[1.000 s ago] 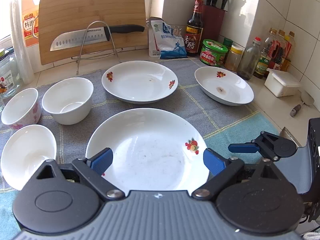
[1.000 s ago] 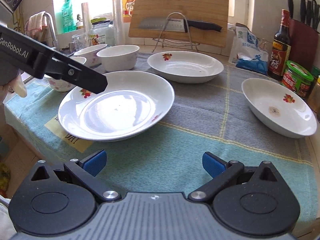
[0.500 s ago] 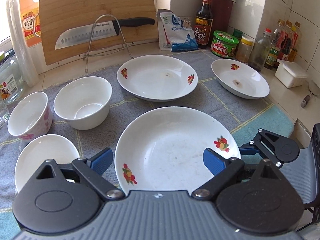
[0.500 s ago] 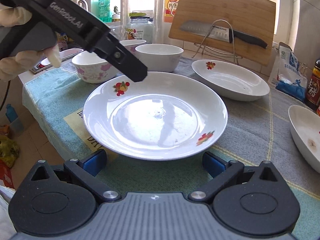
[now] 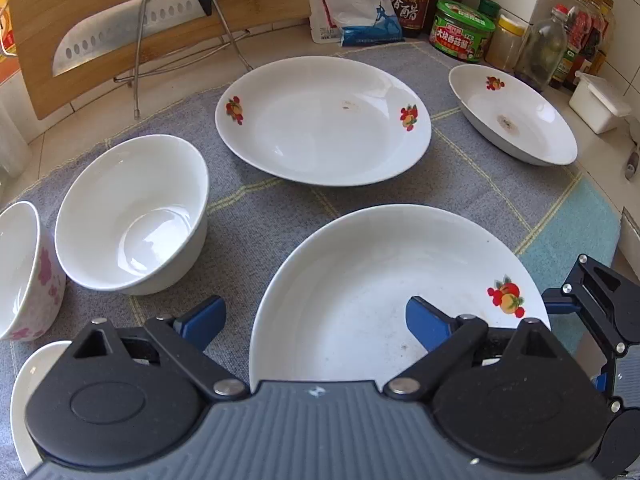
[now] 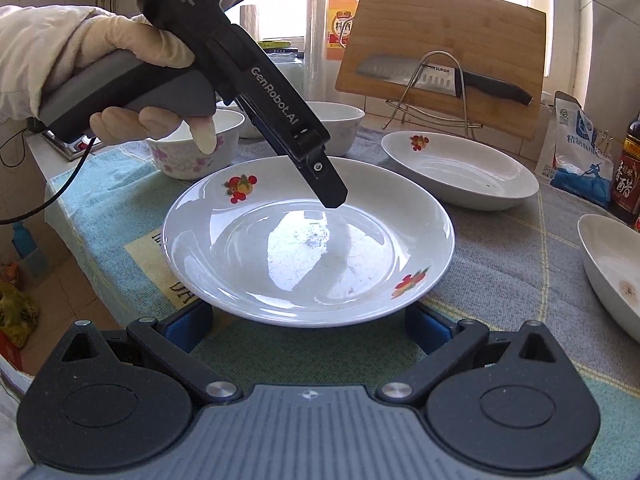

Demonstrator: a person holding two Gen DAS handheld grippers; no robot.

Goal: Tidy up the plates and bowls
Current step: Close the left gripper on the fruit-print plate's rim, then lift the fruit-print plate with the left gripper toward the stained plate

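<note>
A large white plate with fruit prints (image 5: 384, 280) (image 6: 308, 240) lies on the cloth at the front. My left gripper (image 5: 316, 322) is open above it, its right finger over the plate's inside. My right gripper (image 6: 310, 326) is open at the plate's near rim, both pads low beside it. A second plate (image 5: 324, 120) (image 6: 460, 168) lies behind, a third (image 5: 516, 116) (image 6: 612, 268) at the right. A plain white bowl (image 5: 132, 216), a pink-flowered bowl (image 5: 24, 268) (image 6: 188, 152) and a small white dish (image 5: 24, 396) sit at the left.
A cutting board (image 6: 440, 44) with a knife (image 5: 160, 12) on a wire rack stands at the back. A salt bag (image 5: 352, 4), bottles and jars (image 5: 460, 28) line the back right wall. The counter edge drops off at the left in the right wrist view.
Both grippers have moved closer to the front plate. The left gripper has come forward over it; the right gripper has come up to its rim.
</note>
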